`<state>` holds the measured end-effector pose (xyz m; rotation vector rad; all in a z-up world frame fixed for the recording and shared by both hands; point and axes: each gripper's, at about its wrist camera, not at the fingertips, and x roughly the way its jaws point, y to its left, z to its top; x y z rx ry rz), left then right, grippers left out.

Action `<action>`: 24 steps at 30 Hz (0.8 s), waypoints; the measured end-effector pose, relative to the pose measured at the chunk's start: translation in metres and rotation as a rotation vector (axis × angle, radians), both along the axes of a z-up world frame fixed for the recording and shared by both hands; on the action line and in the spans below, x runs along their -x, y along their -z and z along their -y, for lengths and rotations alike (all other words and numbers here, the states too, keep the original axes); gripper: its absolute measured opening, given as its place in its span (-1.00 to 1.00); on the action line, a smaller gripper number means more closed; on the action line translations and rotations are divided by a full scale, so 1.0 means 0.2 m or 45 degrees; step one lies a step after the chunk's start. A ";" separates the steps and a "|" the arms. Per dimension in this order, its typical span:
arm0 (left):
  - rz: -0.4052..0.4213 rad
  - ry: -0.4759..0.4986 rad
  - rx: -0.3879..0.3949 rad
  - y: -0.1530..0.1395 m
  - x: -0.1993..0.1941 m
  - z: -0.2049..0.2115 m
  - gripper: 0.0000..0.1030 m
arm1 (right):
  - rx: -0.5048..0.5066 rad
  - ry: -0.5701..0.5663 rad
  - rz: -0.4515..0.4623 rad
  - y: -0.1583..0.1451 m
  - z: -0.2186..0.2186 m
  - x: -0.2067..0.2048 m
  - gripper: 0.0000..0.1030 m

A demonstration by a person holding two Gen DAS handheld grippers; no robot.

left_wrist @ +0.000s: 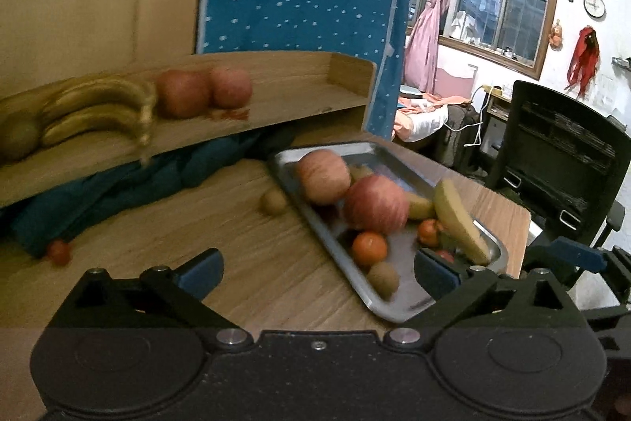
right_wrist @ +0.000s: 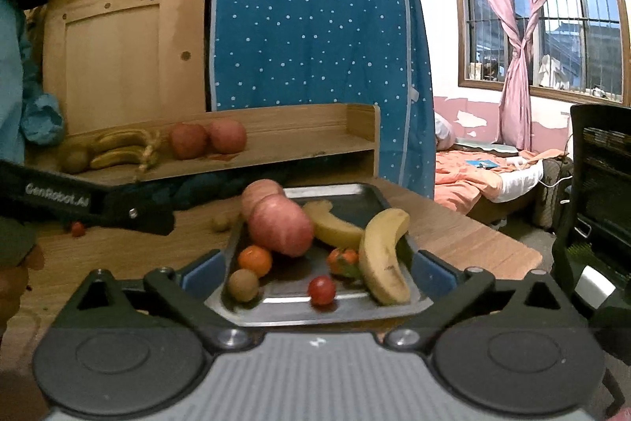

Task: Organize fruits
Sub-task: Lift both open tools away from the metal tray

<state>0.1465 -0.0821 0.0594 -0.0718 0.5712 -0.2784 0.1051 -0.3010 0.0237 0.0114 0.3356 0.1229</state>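
The left gripper (left_wrist: 317, 273) hovers low over the wooden table (left_wrist: 252, 263), its blue-padded fingers (left_wrist: 199, 271) spread wide with nothing between them; it points toward the left edge of the metal tray (left_wrist: 315, 223). The right gripper (right_wrist: 317, 273) is held level just before the tray's near rim (right_wrist: 299, 314), jaws likewise wide apart and empty — the tray sits framed between its fingers. In the right wrist view the left gripper's black body (right_wrist: 98, 204) reaches in from the left, angled down over the table.

The tray holds two apples (right_wrist: 280, 229) stacked at its left side, two bananas (right_wrist: 380, 255), an orange (right_wrist: 254, 260), a kiwi (right_wrist: 243, 285), a small red fruit (right_wrist: 321, 289) and a persimmon-like fruit (right_wrist: 343, 261). A second kiwi (left_wrist: 273, 201) lies on the table just beside the tray, and a small red fruit (left_wrist: 59, 252) rests well apart near the blue cloth (left_wrist: 118, 192).

On the wooden shelf (right_wrist: 315, 141) behind — a kiwi (right_wrist: 73, 159), a bunch of bananas (right_wrist: 126, 148) and two apples (right_wrist: 209, 141) in a row.
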 end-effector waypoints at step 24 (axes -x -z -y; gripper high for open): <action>-0.057 -0.105 -0.041 0.15 0.36 -0.36 0.99 | 0.014 -0.022 -0.159 0.10 -0.29 0.28 1.00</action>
